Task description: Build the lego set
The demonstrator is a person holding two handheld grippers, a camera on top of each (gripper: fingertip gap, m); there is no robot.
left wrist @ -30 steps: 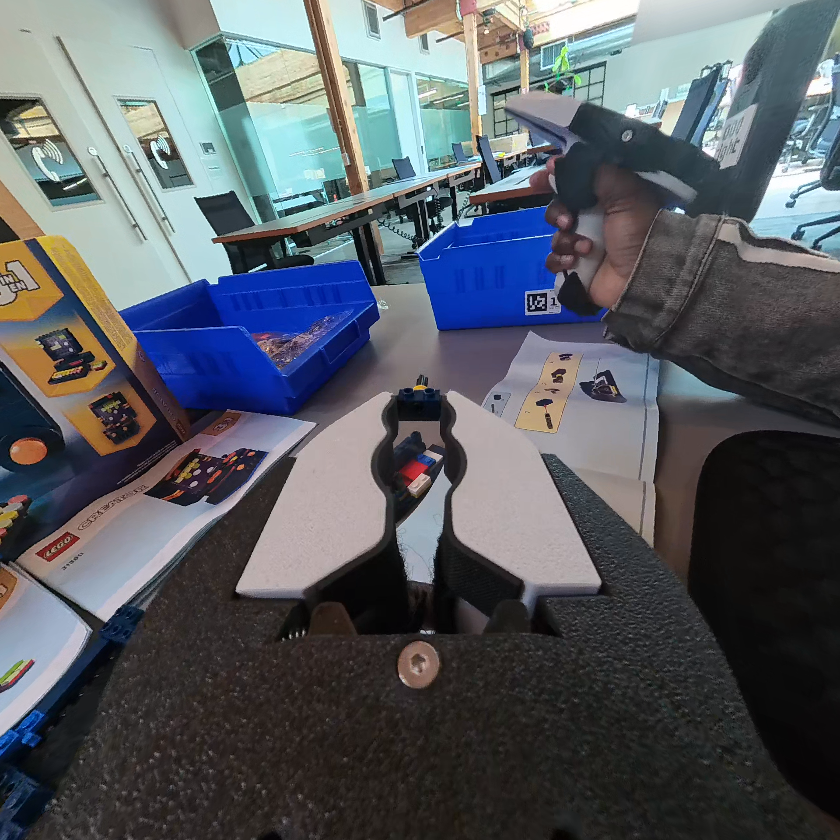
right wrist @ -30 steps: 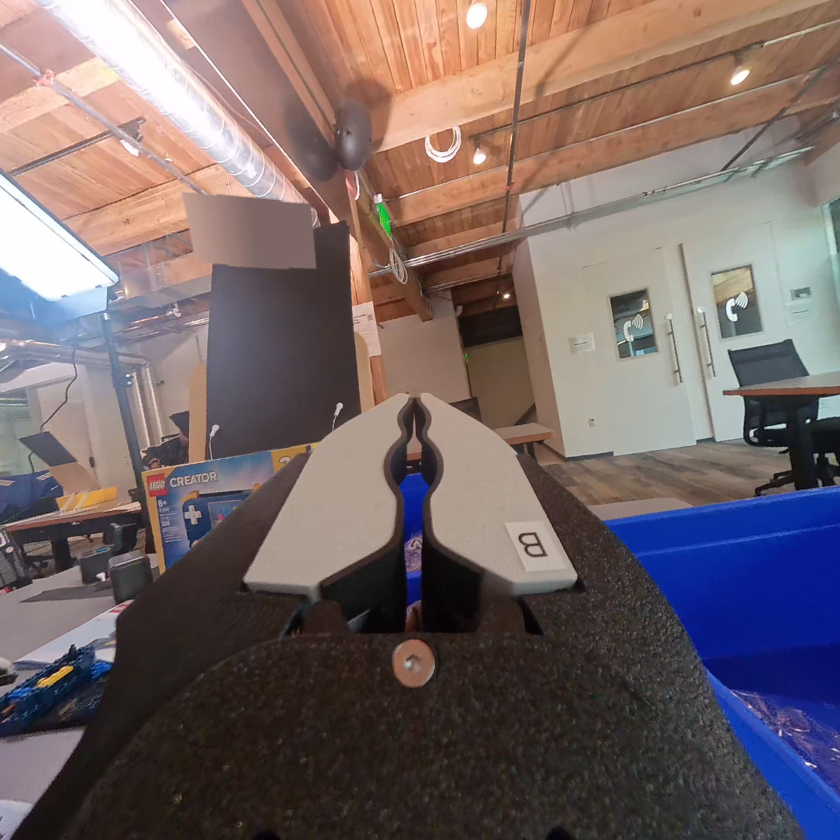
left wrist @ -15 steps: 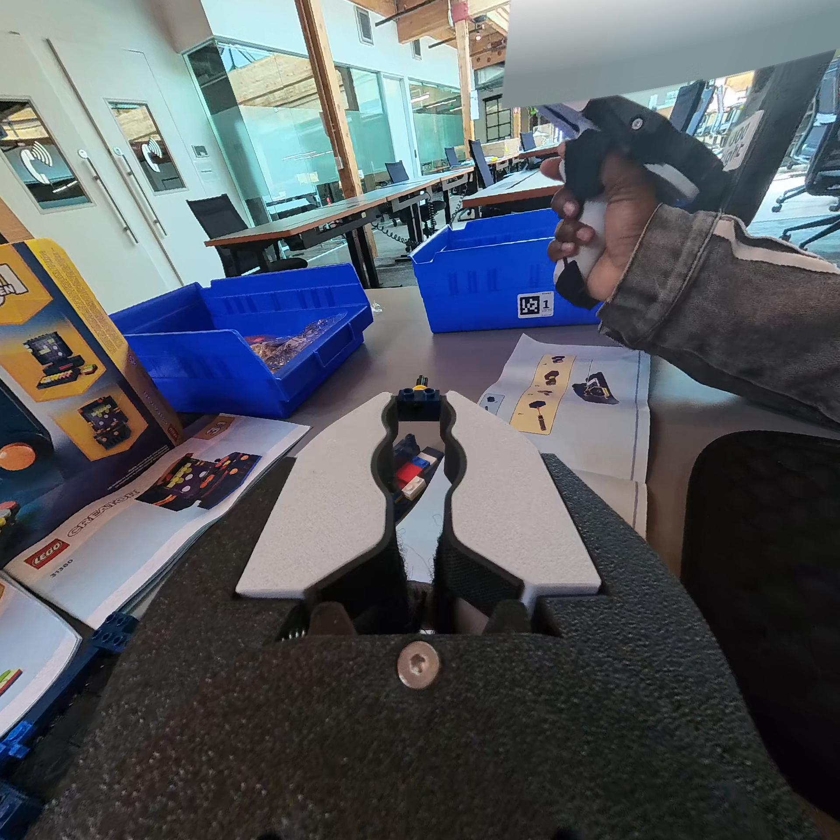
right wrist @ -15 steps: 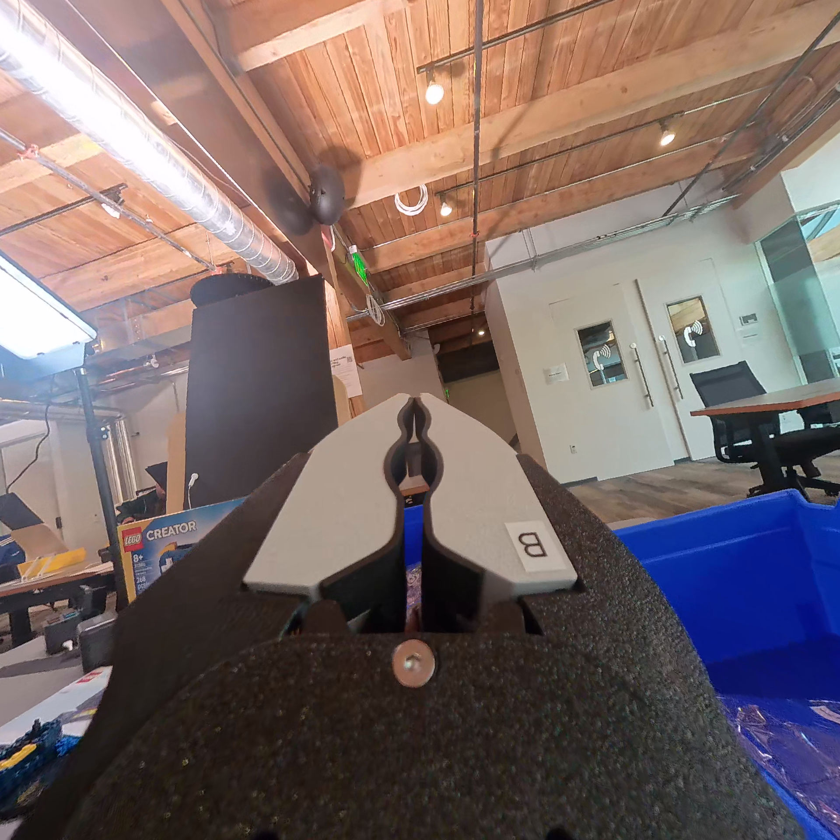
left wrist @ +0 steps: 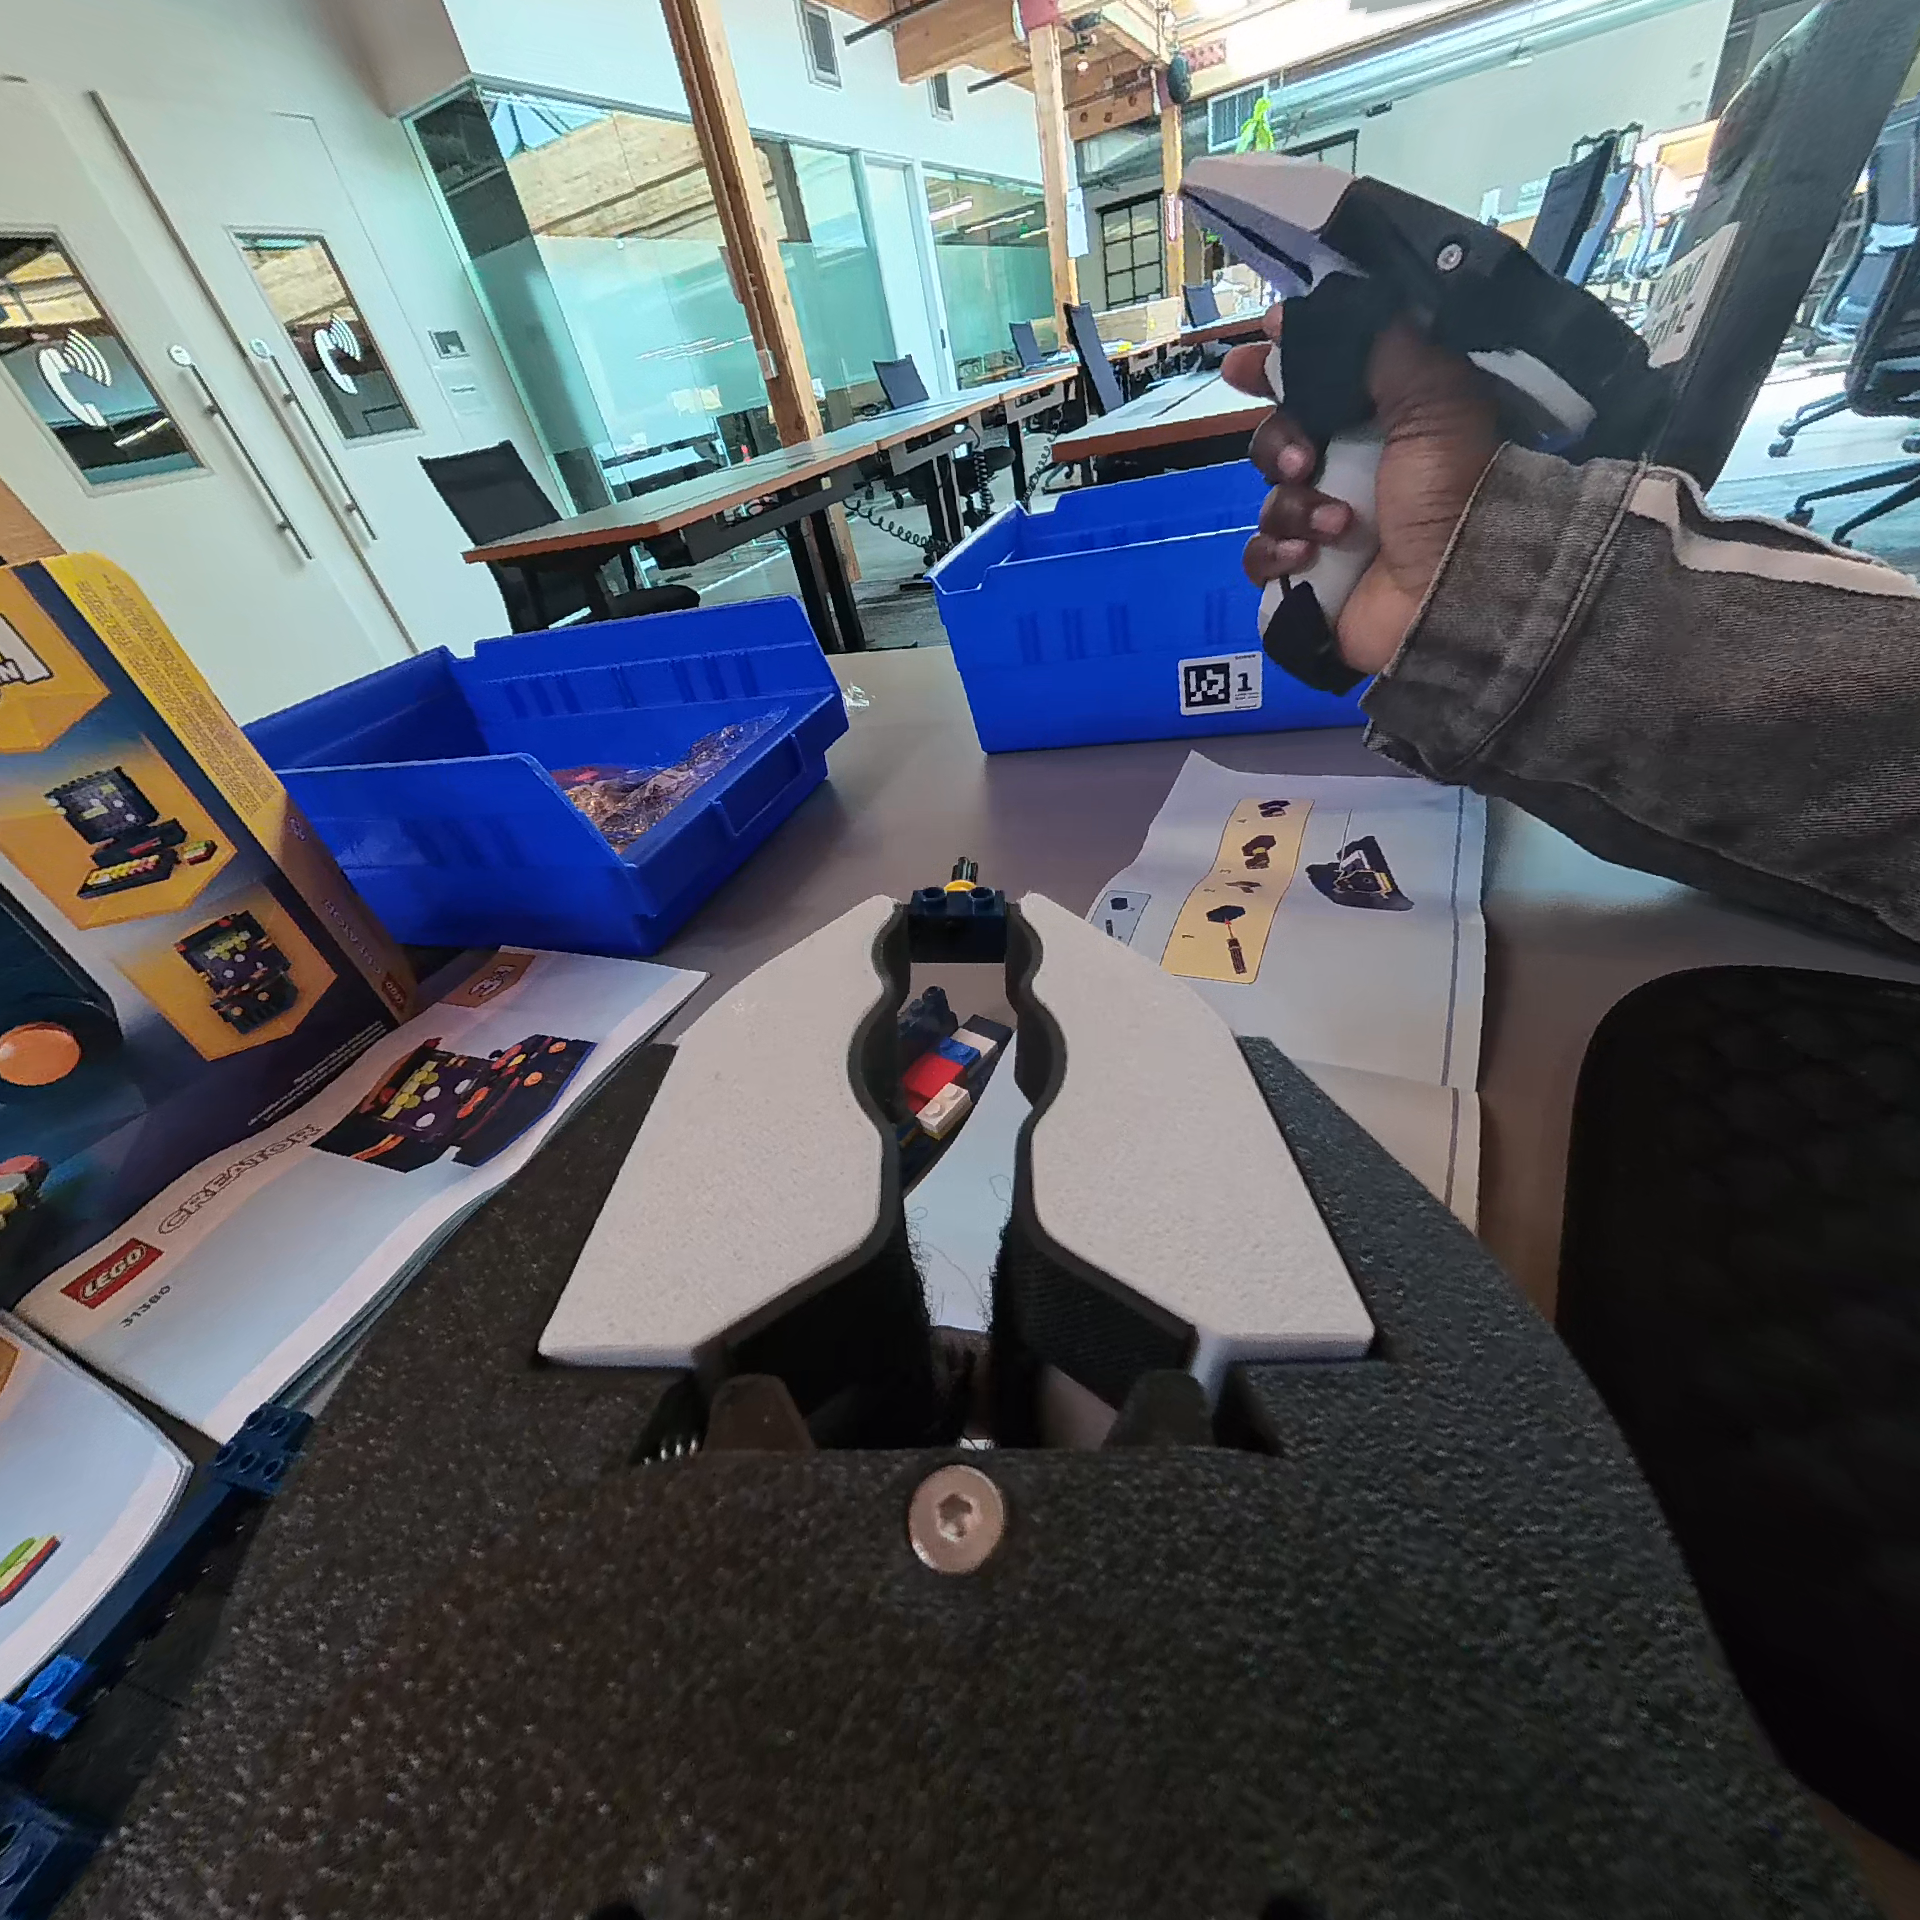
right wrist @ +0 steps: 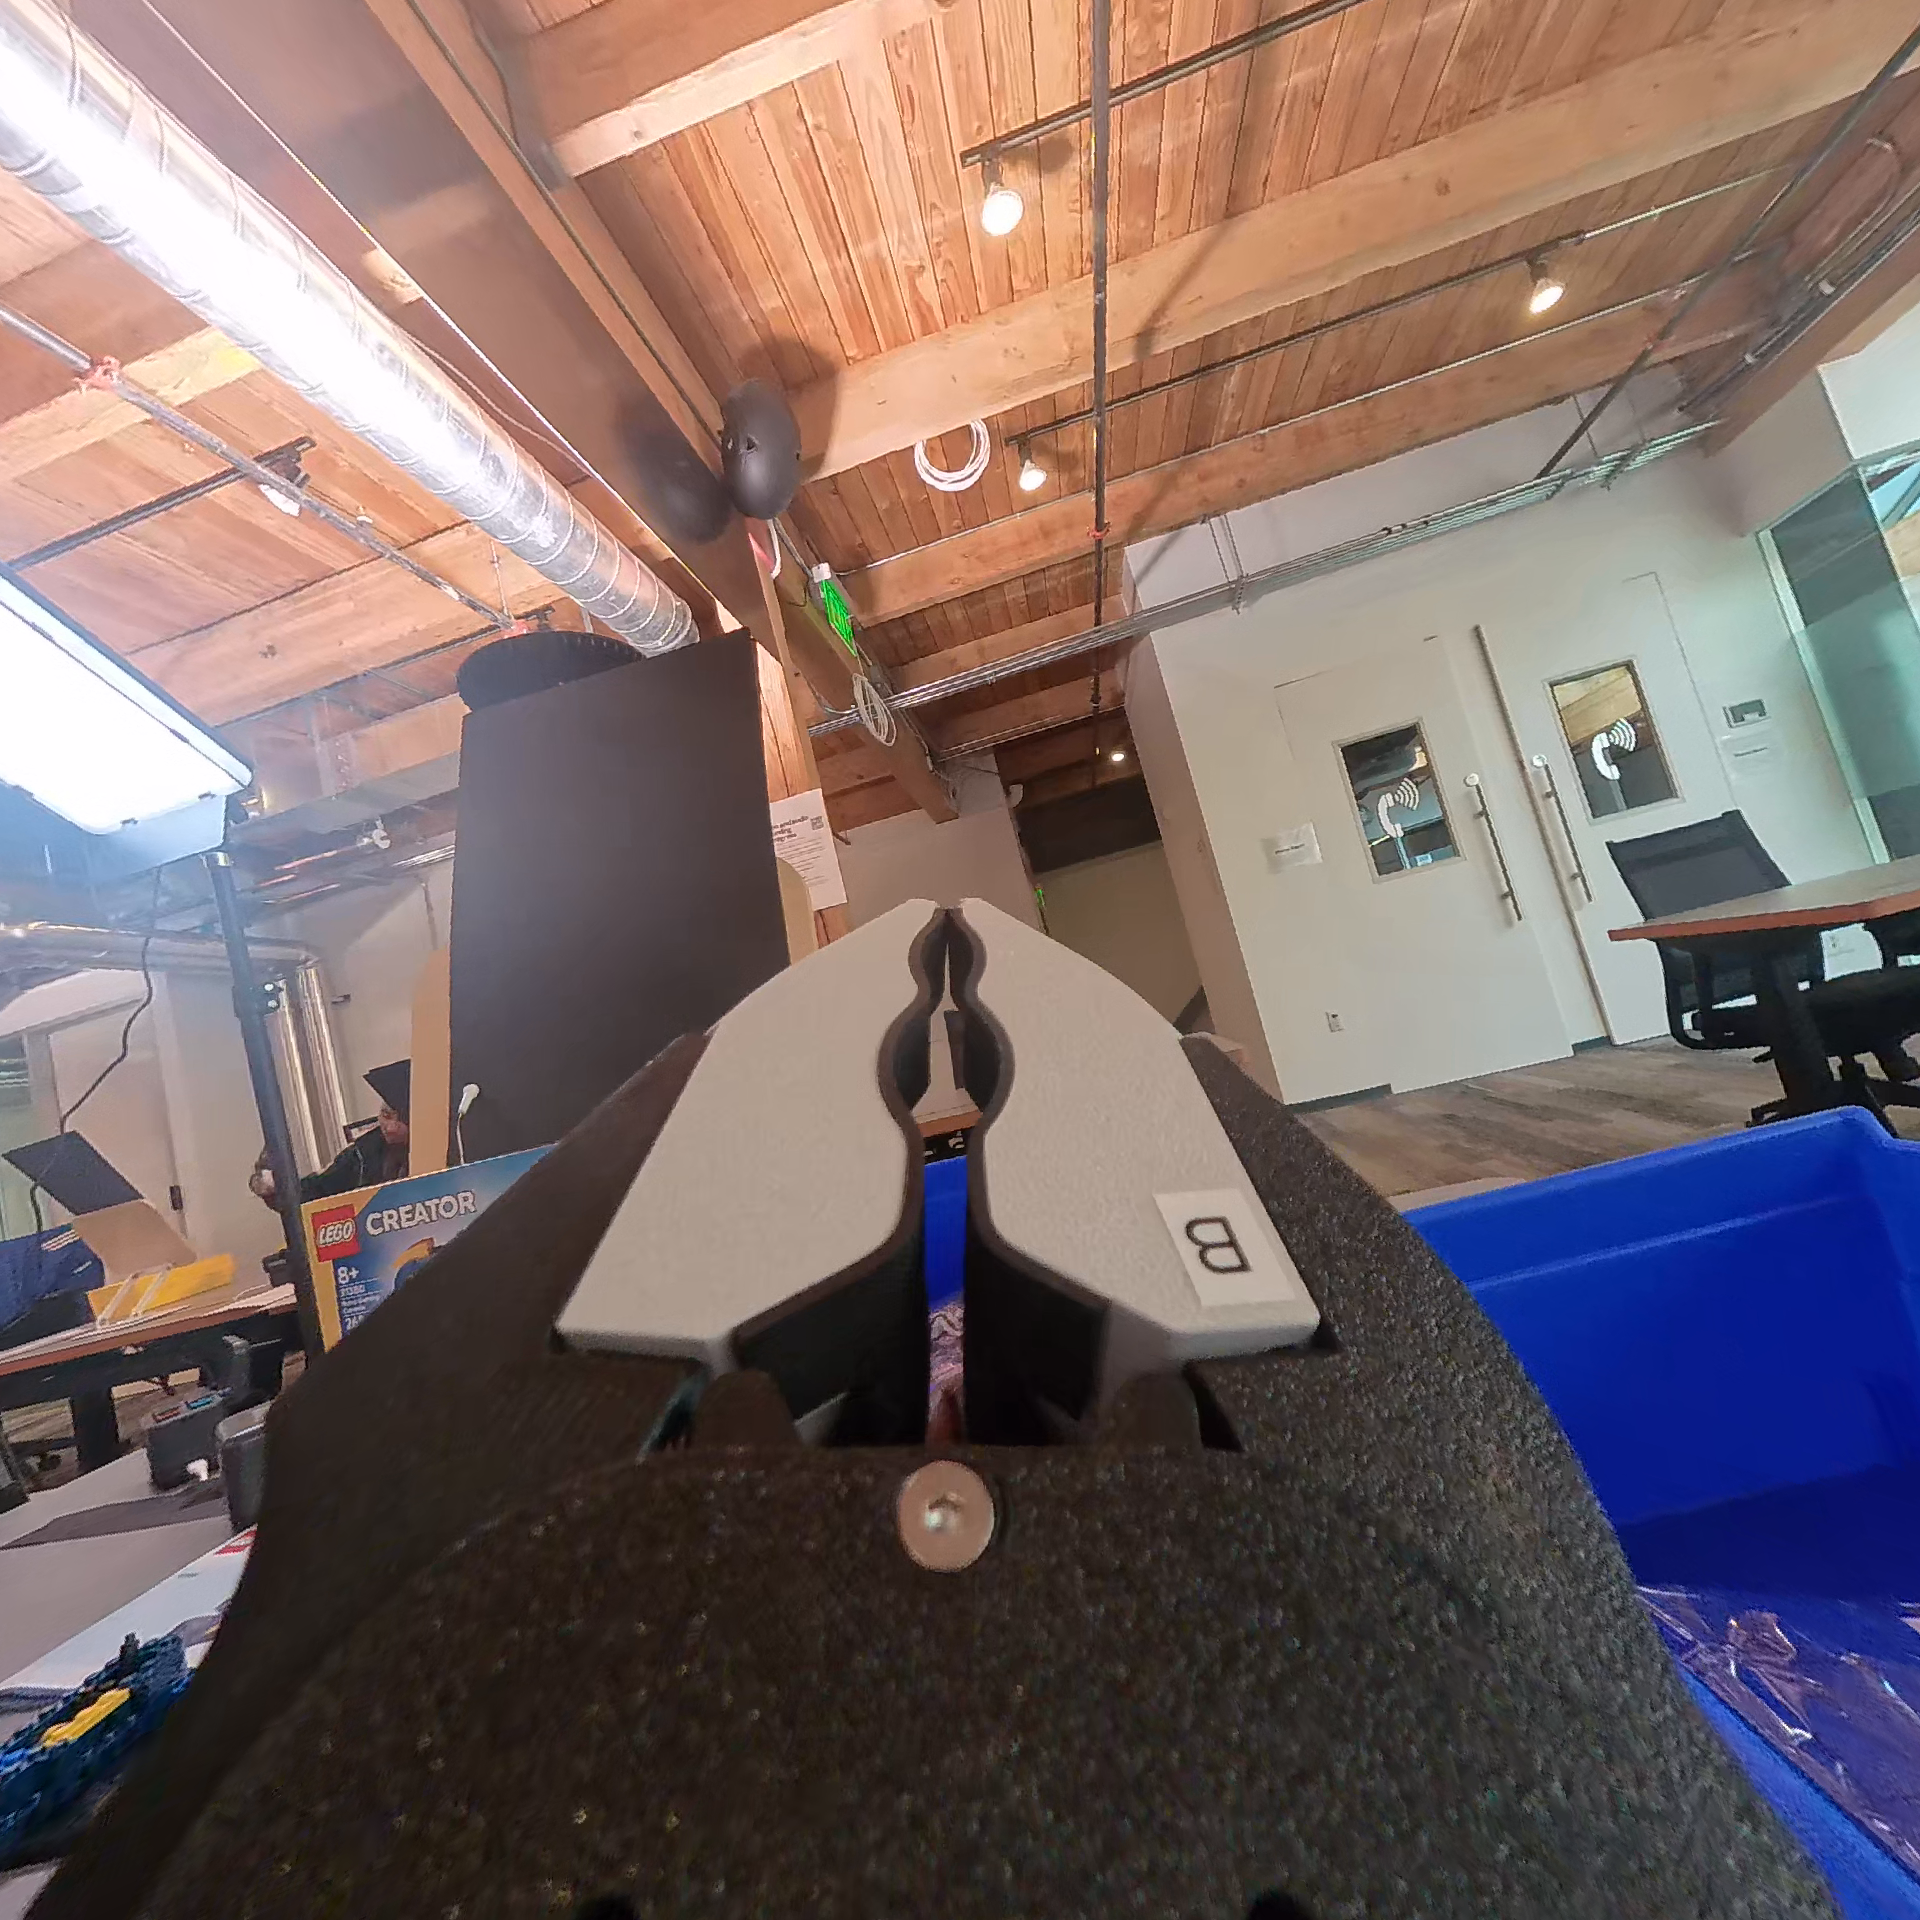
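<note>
My left gripper point(left wrist: 958, 914) is shut on a small dark blue brick point(left wrist: 957, 935) with a yellow bit and a black pin on its far side. I hold it above the grey table point(left wrist: 935, 790). A small build of red, white and blue bricks point(left wrist: 940, 1070) lies on the table below, seen between the fingers. My right gripper point(right wrist: 948, 910) is shut, its fingertips touching, and points up toward the ceiling. It also shows in the left wrist view point(left wrist: 1210, 197), raised at the upper right in a hand point(left wrist: 1382, 499).
Two blue bins point(left wrist: 468, 831) point(left wrist: 1091, 644) stand on the table, the left one with clear bags inside. An instruction sheet point(left wrist: 1330, 894), a booklet point(left wrist: 343, 1132) and a toy box point(left wrist: 125, 831) lie around. A blue bin point(right wrist: 1662, 1351) is below my right gripper. The left gripper's tips are roughly 25 cm from the right gripper's.
My right gripper has tilted further upward and stayed shut. My left gripper has kept its hold on the dark blue brick and has barely moved.
</note>
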